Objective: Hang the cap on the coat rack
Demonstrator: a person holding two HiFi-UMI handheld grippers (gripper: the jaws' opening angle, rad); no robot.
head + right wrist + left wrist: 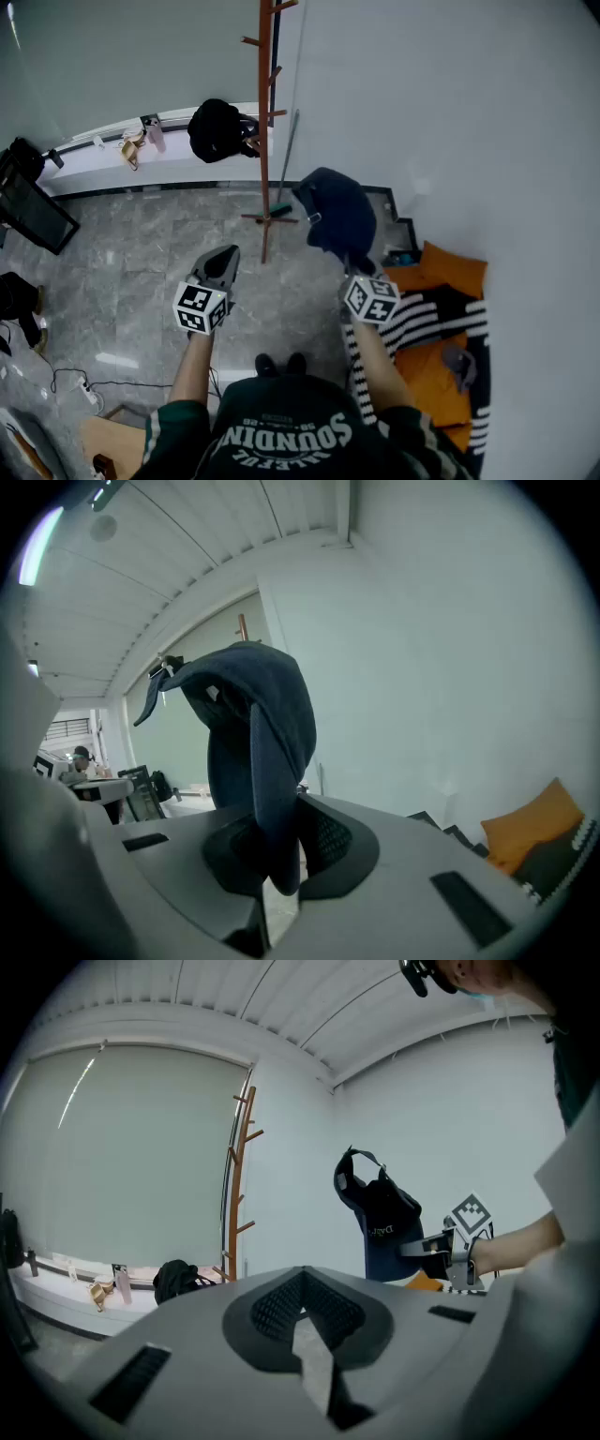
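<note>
Just right of coat rack, apart | right gripper clamps cap | left gripper closed, empty

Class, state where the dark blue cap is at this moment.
In the head view, the cap is clamped in the right gripper, just right of the wooden coat rack and off its pegs.
</note>
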